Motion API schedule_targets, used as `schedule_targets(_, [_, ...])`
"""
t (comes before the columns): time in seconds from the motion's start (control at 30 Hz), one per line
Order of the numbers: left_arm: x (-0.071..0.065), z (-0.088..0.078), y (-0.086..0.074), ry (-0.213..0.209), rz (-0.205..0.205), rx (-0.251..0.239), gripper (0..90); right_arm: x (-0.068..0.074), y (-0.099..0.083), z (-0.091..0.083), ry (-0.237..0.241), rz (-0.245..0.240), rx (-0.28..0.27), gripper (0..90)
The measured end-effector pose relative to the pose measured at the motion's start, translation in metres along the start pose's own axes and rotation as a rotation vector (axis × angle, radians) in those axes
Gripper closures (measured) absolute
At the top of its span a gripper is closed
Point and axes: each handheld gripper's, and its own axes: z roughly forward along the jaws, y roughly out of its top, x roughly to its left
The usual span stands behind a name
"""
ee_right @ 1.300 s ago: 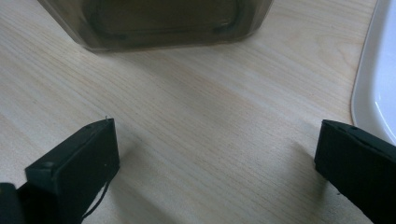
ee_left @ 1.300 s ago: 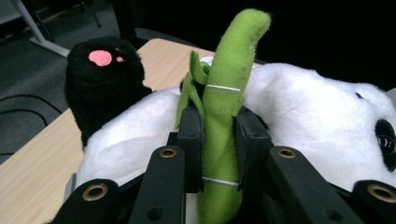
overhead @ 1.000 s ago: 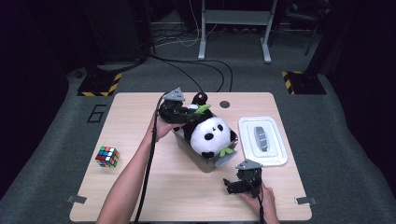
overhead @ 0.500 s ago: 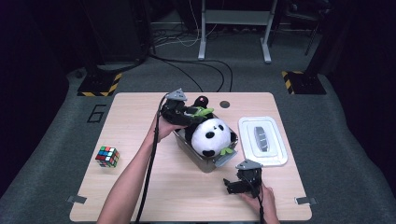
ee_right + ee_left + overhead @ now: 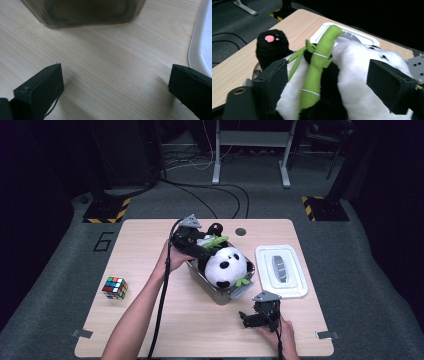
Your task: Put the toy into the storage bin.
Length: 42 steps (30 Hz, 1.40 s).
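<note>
High view: a plush panda (image 5: 225,266) lies in a grey bin (image 5: 220,292) mid-counter (image 5: 150,325), directly under the left hand-held gripper (image 5: 200,244); the right hand-held gripper (image 5: 250,319) rests nearer the person.

Left gripper view: jaws spread around the panda's soft body and green bamboo (image 5: 317,70). It looks light, squashy; grip the torso.

Right gripper view: jaws spread wide over bare counter.
</note>
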Motion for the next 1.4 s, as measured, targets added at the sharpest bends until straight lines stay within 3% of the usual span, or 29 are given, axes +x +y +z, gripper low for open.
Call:
schedule_targets(0.33, [-0.021, 0.007, 0.024, 0.009, 0.036, 0.108, 7.5, 0.000, 0.000, 0.000, 0.000, -0.001, 0.000, 0.0])
schedule_targets(0.4, [-0.024, 0.013, 0.027, 0.027, 0.046, 0.137, 6.8, 0.000, 0.000, 0.000, 0.000, 0.000, 0.000, 0.0])
schedule_targets(0.5, [-0.027, 0.022, 0.025, 0.041, 0.061, 0.180, 6.4, 0.000, 0.000, 0.000, 0.000, 0.000, 0.000, 0.0])
schedule_targets(0.73, [-0.026, 0.042, 0.009, 0.005, 0.050, 0.242, 6.4, 0.000, 0.000, 0.000, 0.000, 0.000, -0.001, 0.0])
schedule_targets(0.87, [-0.028, 0.048, 0.004, 0.009, 0.063, 0.255, 6.3, 0.000, 0.000, 0.000, 0.000, 0.000, -0.001, 0.0])
schedule_targets(1.0, [-0.027, 0.040, 0.005, 0.011, 0.057, 0.192, 7.8, 0.000, 0.000, 0.000, 0.000, 0.000, -0.001, 0.0])
schedule_targets(1.03, [-0.026, 0.032, 0.008, 0.040, 0.051, 0.154, 7.9, 0.000, 0.000, 0.000, 0.000, 0.000, -0.001, 0.0])
schedule_targets(1.13, [-0.023, 0.026, 0.010, 0.061, 0.043, 0.145, 7.8, 0.000, 0.000, 0.000, -0.002, 0.000, 0.000, 0.0])
schedule_targets(1.4, [-0.008, 0.037, 0.002, 0.126, 0.012, 0.221, 7.9, 0.000, 0.000, 0.000, -0.002, 0.000, 0.000, 0.0])
